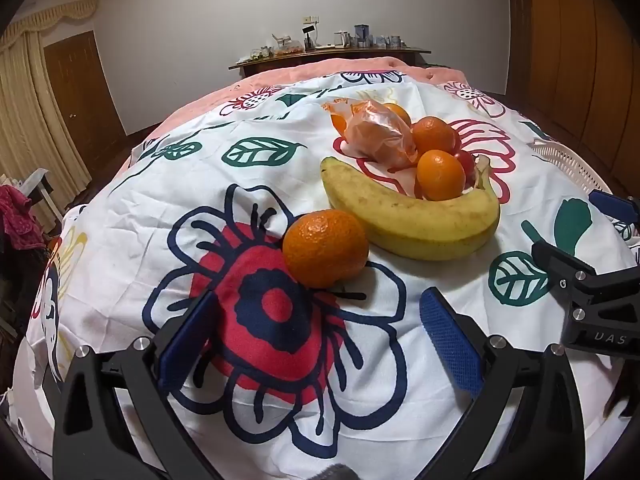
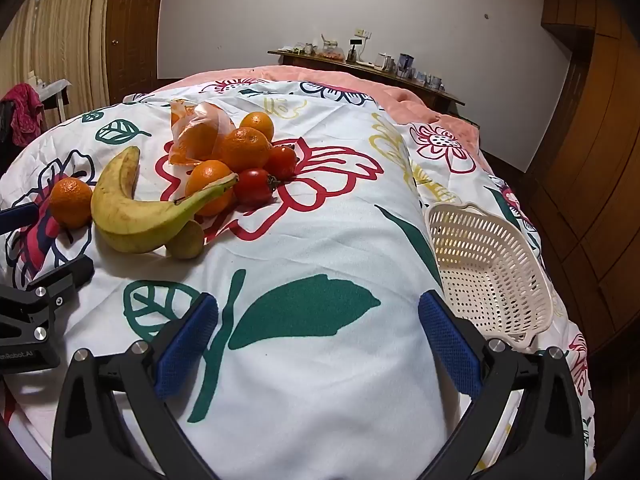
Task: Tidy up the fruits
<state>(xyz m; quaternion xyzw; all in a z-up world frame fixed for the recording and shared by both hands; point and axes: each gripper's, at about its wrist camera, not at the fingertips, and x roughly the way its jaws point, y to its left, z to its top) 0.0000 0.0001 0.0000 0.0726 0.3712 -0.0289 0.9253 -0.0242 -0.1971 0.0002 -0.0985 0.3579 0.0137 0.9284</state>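
surface: floral sheet (image 2: 320, 248) is covering a bed, white with big red, navy and green flowers and leaves; pink blanket (image 2: 436, 92) is showing beyond its far edge
left gripper (image 1: 320, 344): jaws standing wide apart, nothing between the blue pads, hovering over the navy-and-red flower print
right gripper (image 2: 320, 344): jaws wide apart too, holding nothing, hanging over a green leaf print
fruit pile: banana (image 2: 136, 216) is curving around the near side of a cluster of oranges (image 2: 244, 148) and two tomatoes (image 2: 254, 186)
stray orange (image 1: 325, 247): sitting alone just beside the banana's left end, just ahead of the left gripper
plastic bag (image 1: 376, 130): orange-tinted, crumpled, lying at the far side of the pile, touching it
pale fruit (image 2: 186, 240): peeking out under the banana, kind unclear
basket (image 2: 492, 272): white perforated plastic, empty, sitting well apart from the fruit at the sheet's right edge
room: white walls, wooden door (image 2: 134, 28), beige curtains (image 1: 24, 120), wood panelling on the right, cluttered sideboard (image 2: 368, 68) against the far wall
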